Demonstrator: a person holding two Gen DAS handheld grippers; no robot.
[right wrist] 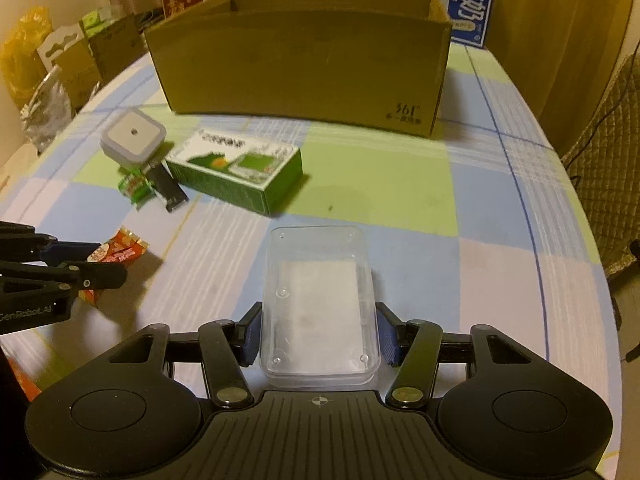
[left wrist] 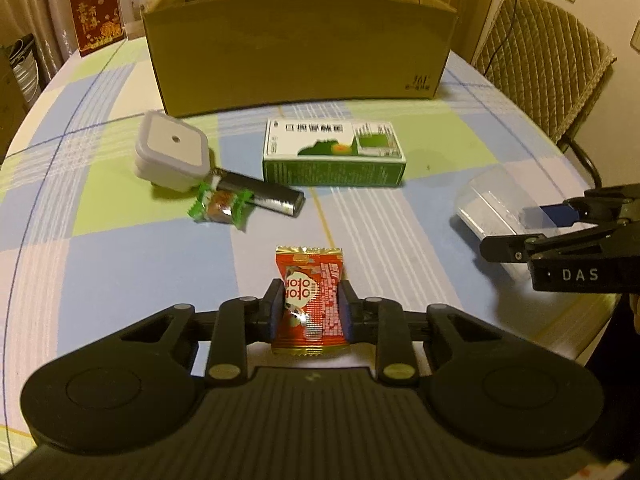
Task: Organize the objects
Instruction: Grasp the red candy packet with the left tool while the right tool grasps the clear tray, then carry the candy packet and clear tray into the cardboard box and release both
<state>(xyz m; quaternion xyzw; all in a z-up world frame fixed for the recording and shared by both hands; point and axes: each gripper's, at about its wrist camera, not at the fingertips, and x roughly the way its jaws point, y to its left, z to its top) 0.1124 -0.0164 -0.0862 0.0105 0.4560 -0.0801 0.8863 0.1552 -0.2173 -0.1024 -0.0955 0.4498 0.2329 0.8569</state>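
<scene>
**Both grippers engaged on the checked table**

On the table (left wrist: 120,240), under its blue, green and white checked cloth, I find my left gripper (left wrist: 311,308) pinching a red sachet (left wrist: 310,300) across its width, one pad on each long edge. The sachet lies lengthwise between the fingers, its gold top edge pointing toward the carton (left wrist: 300,52). From the right wrist view the sachet (right wrist: 120,250) shows partly behind the left fingers.

My right gripper (right wrist: 319,334) flanks a clear case (right wrist: 318,304). The blue pads sit against its two long sides near the rear end; contact looks made on both, though the transparent wall makes the grip hard to confirm beyond that. The case lies flat on the cloth with a white insert visible inside. In the left wrist view it (left wrist: 492,204) appears at the right edge, between the right fingers.

Other items noted:
- Carton, open-topped, standing at the far side of the table.
- Green box (left wrist: 334,152) lying flat in front of the carton, apart from it.
- White square unit (left wrist: 172,152) left of the box.
- Dark tube (left wrist: 264,196) lying just beside the unit, angled toward the box.
- Green candy (left wrist: 220,208) resting against the tube.

A quilted chair (left wrist: 540,60) stands at the table's right.
</scene>
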